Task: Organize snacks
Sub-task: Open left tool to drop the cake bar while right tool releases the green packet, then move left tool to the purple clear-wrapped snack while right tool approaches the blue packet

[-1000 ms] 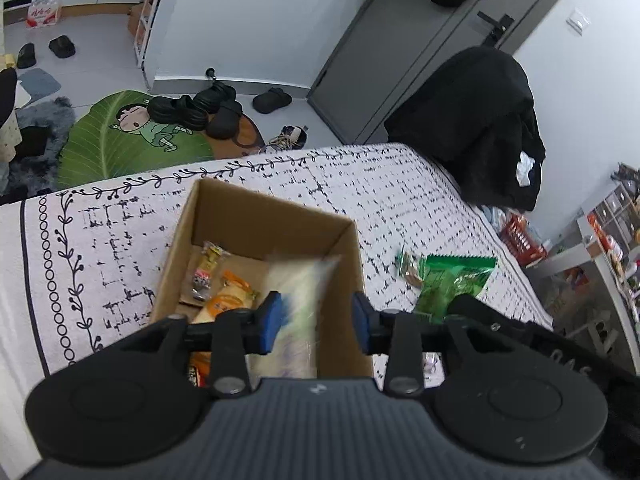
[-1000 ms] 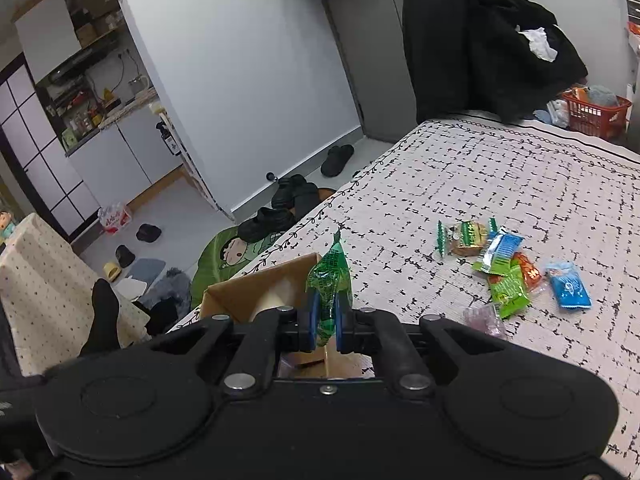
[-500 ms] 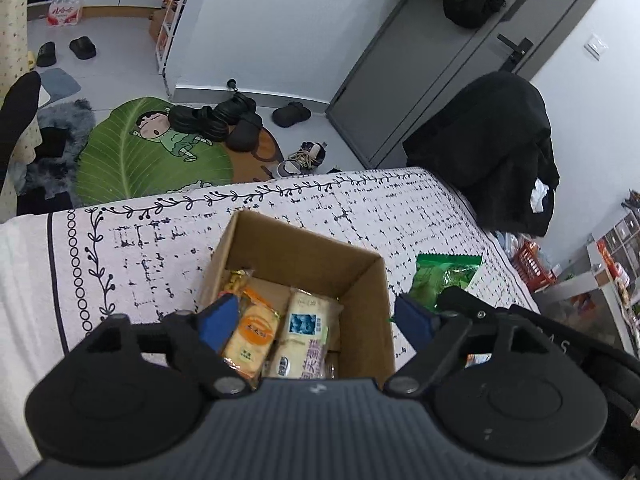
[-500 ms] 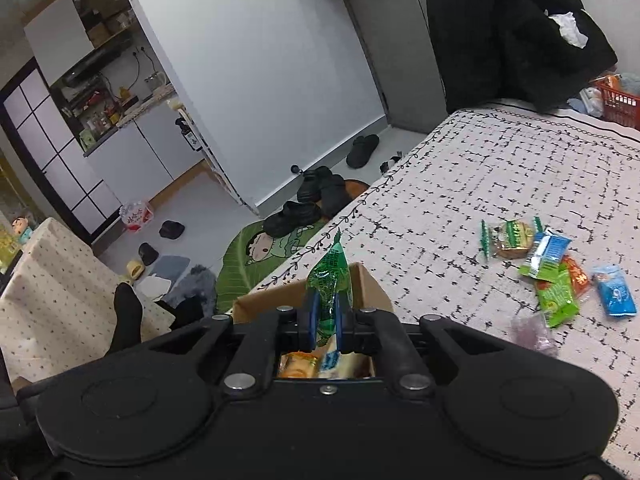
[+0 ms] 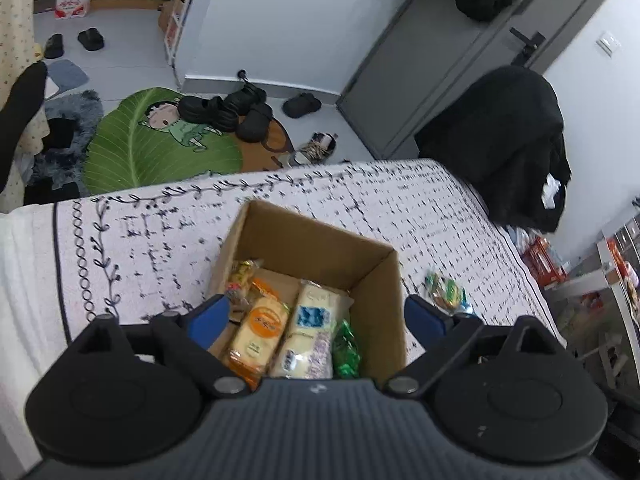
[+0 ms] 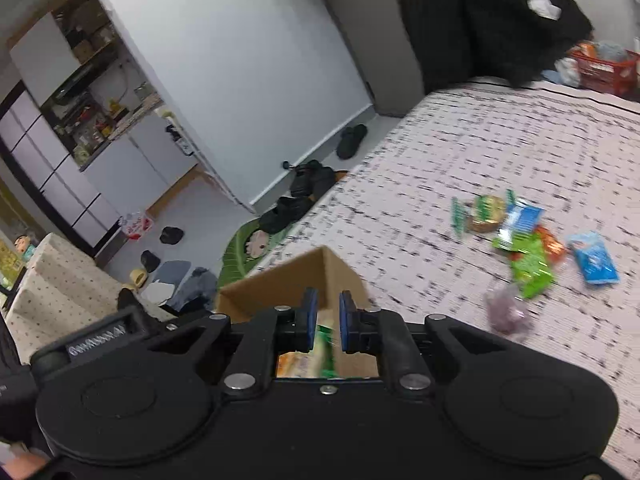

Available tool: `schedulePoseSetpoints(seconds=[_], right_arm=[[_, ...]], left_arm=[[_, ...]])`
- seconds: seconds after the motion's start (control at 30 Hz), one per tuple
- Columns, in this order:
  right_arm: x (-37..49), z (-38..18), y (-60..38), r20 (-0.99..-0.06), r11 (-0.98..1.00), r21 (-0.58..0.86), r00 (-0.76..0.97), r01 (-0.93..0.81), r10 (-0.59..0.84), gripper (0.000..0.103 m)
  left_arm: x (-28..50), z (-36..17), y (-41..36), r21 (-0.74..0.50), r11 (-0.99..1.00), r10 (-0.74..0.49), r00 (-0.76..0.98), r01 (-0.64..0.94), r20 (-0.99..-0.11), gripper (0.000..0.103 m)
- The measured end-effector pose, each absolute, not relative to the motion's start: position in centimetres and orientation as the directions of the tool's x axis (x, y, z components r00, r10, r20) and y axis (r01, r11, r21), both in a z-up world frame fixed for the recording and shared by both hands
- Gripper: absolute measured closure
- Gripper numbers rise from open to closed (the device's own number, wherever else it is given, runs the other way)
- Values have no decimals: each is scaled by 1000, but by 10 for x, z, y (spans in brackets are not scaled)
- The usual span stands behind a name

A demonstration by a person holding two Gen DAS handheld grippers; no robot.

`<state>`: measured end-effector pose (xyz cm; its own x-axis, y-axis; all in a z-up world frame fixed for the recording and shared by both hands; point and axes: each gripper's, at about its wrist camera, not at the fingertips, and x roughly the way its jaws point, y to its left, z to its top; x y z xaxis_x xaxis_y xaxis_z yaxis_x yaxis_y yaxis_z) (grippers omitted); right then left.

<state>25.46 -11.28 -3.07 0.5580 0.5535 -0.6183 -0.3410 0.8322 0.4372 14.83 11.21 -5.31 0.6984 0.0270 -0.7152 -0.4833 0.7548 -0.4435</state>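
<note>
Your left gripper (image 5: 316,318) is spread wide and empty at lower centre, above the cardboard box (image 5: 372,276). Your right gripper (image 6: 328,322) has its pads slightly parted with nothing between them; the green packet (image 5: 346,354) lies inside the box by its right wall. The box already holds several packets, orange and white ones among them. Loose snacks (image 6: 528,240) remain scattered on the bedspread (image 6: 460,152) at right of the right view, so roughly half looks left.

Even, soft daylight fills my room; fisheye bends the edges — my right view smears the bedspread (image 6: 460,168) with motion blur.
</note>
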Motion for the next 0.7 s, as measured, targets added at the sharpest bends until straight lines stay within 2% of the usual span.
schedulePoseSetpoints(seconds=[0.1, 0.17, 0.23, 0.5, 0.7], right_arm=[[254, -36, -130, -636, 852, 418, 568, -316, 523, 77], [251, -37, -141, -640, 867, 397, 586, -302, 497, 52], [249, -38, -153, -637, 881, 374, 610, -289, 471, 44], [251, -43, -191, -659, 911, 325, 631, -253, 410, 34], [256, -50, -218, -663, 925, 319, 649, -208, 375, 33]], left_arm=[[151, -52, 100, -426, 781, 19, 700, -456, -713, 0], [153, -52, 91, -408, 800, 19, 698, -440, -716, 0], [156, -51, 84, -396, 815, 10, 695, -422, -719, 0], [164, -46, 56, -366, 855, -9, 695, -368, -719, 0], [175, -38, 29, -363, 868, -34, 690, -338, -723, 0]])
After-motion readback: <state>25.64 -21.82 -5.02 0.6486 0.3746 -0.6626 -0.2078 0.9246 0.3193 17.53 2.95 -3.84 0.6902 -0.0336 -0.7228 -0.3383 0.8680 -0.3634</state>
